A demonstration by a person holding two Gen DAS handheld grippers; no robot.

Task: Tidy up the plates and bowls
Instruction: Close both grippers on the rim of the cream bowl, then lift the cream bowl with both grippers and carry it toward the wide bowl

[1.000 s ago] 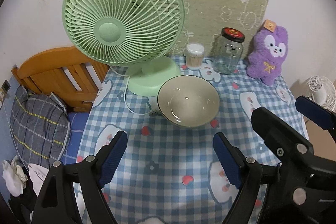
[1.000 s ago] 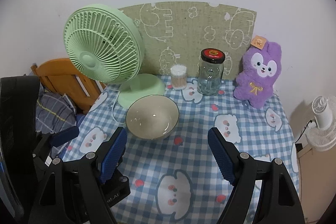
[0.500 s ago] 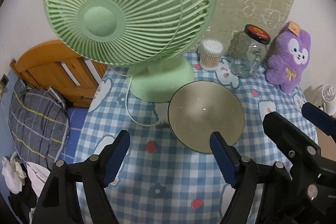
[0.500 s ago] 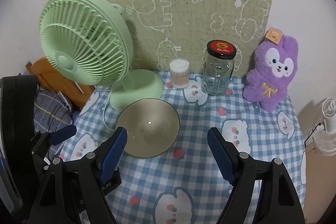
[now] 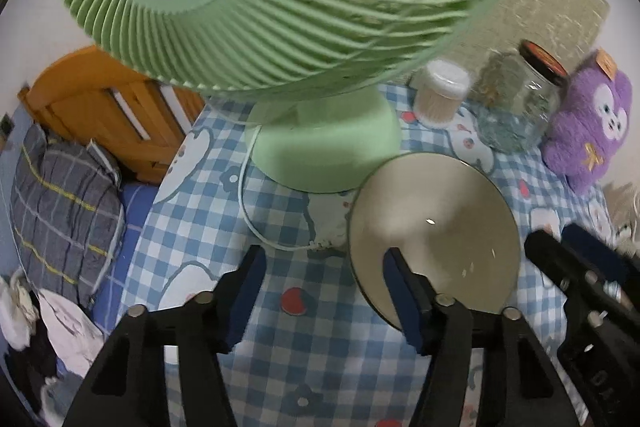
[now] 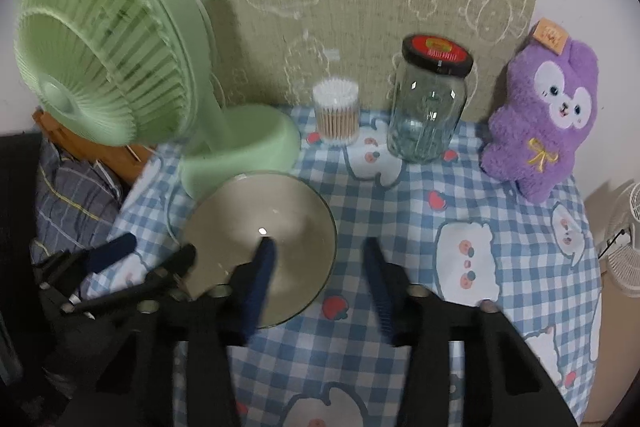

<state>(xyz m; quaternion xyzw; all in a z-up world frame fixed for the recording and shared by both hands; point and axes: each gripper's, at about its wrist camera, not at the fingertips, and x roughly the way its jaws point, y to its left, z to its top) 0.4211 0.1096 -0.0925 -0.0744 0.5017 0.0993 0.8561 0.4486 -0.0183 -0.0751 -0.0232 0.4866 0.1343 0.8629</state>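
Note:
A beige bowl [image 5: 436, 231] stands on the blue checked tablecloth [image 5: 280, 355] in front of the fan's base; it also shows in the right wrist view [image 6: 260, 231]. My left gripper [image 5: 324, 291] is open, its right finger over the bowl's left rim and its left finger outside the bowl. My right gripper [image 6: 320, 279] is open, its left finger over the bowl's inside and its right finger outside the right rim. Both straddle the rim from opposite sides. Neither holds anything.
A green desk fan [image 6: 108, 39] stands close behind the bowl, its white cord [image 5: 256, 227] on the cloth. A cotton swab tub [image 6: 336, 111], glass jar [image 6: 430, 103] and purple plush [image 6: 540, 115] line the back. A bed and wooden headboard [image 5: 108, 107] lie left.
Both grippers have moved forward and down to the bowl, and their jaws have narrowed. Each now has one finger over the bowl's rim. The bowl has not moved.

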